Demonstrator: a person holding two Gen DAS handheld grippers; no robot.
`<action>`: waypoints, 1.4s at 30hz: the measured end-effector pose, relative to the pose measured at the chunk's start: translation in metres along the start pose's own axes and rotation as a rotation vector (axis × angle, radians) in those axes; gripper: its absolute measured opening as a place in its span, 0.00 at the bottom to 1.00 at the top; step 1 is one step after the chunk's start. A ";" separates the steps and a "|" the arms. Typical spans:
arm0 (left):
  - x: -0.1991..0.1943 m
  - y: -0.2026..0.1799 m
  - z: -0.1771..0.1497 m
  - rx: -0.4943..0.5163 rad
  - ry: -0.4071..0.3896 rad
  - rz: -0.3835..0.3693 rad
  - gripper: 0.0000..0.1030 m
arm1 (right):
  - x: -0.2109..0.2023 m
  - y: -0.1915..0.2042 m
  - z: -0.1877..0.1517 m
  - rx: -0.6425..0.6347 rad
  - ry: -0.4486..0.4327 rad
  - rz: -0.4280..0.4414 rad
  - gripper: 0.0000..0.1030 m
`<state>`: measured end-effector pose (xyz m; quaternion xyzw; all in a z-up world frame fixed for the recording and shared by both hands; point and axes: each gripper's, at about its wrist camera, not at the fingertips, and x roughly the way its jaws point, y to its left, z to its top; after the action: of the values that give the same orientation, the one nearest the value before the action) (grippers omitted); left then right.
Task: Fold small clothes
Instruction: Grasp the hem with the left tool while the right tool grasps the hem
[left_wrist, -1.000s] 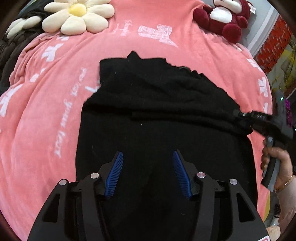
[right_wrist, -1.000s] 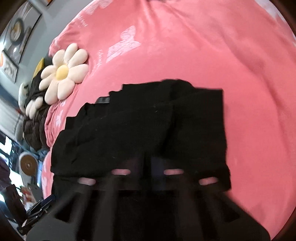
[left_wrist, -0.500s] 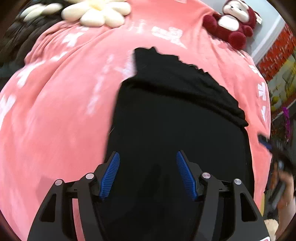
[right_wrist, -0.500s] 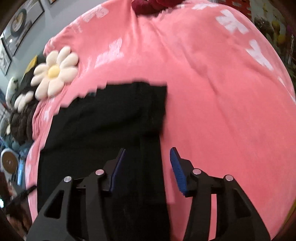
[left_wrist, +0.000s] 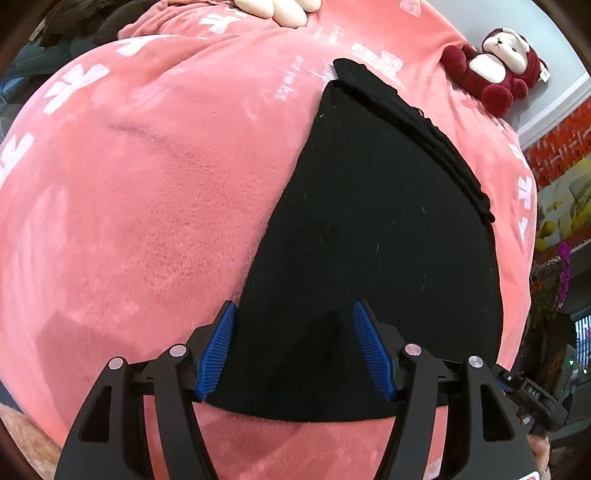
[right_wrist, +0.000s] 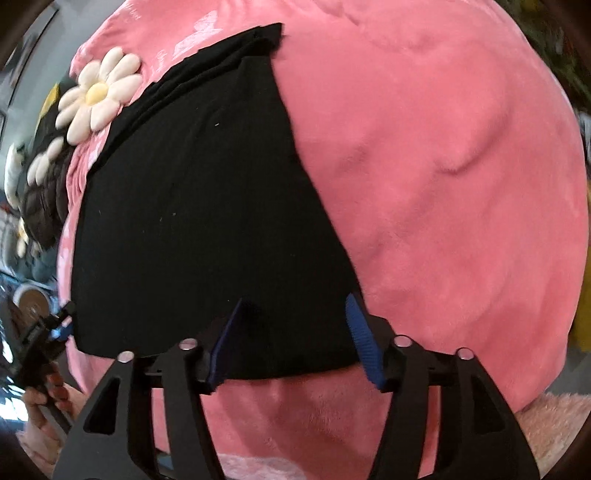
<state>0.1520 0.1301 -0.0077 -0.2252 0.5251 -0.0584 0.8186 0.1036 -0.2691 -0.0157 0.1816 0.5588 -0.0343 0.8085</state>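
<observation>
Two tools are hovering over the flat black knit garment (left_wrist: 369, 229) on the pink plush blanket (left_wrist: 129, 203): your left tool (left_wrist: 293, 347) gaping empty, your right tool (right_wrist: 291, 339) opening, clamping nothing. Between folds, you are needing near-corner grips.

Two close downward views; shared garment (left_wrist: 369, 240)

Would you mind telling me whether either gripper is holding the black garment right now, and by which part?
Nothing is held. The left gripper is open and the right gripper is opening over the black fabric garment, near its bottom corners.
</observation>
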 end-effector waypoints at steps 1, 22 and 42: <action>0.001 -0.003 0.000 0.016 -0.003 0.014 0.61 | 0.001 0.004 0.001 -0.020 -0.006 -0.017 0.63; 0.015 -0.044 -0.016 0.247 0.014 0.169 0.68 | 0.003 0.001 -0.007 0.003 -0.068 -0.030 0.64; 0.003 -0.019 -0.009 0.081 0.057 -0.155 0.07 | -0.018 -0.010 -0.004 0.097 -0.077 0.171 0.07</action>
<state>0.1479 0.1090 -0.0052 -0.2300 0.5265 -0.1492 0.8048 0.0911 -0.2798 -0.0032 0.2661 0.5076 0.0008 0.8195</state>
